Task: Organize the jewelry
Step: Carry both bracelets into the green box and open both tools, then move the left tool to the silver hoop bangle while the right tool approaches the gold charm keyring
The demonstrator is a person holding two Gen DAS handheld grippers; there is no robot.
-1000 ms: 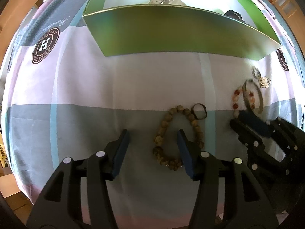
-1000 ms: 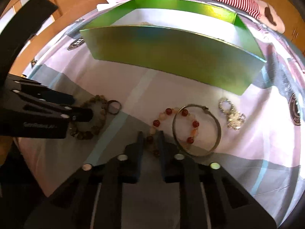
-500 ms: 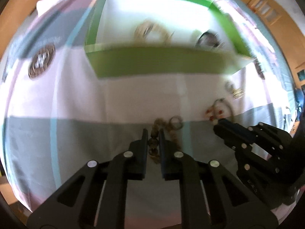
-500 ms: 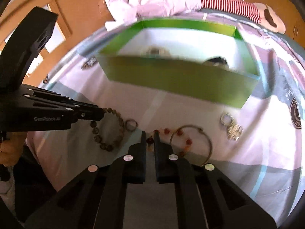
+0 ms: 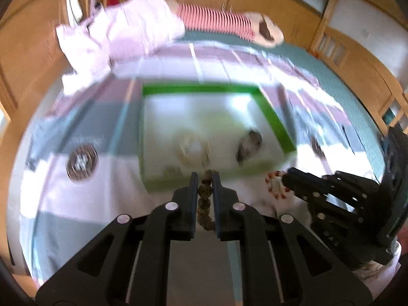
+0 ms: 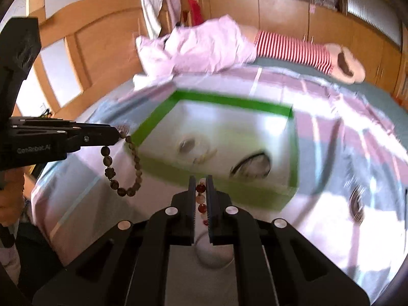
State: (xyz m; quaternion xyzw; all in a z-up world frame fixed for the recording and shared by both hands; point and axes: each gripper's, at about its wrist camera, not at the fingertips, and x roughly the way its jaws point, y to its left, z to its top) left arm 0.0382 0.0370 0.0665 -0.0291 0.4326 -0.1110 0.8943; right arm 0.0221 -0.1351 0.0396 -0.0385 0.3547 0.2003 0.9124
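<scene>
A brown wooden-bead bracelet is pinched between the closed left gripper and hangs clear of the patterned bedsheet. A red and pale bead bracelet is clamped in the closed right gripper, both near the front wall of the green open box.

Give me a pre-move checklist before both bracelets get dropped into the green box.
1. Left tool shut on brown bead bracelet: ok.
2. Right tool shut on red bead bracelet: ok.
3. Brown bracelet hanging free, off the cloth: ok.
4. Green box open, white floor showing: ok.
5. Tools over the box opening: not ok, both short of the near wall.
6. Items already inside out of the drop spot: cannot tell, blurred.
</scene>
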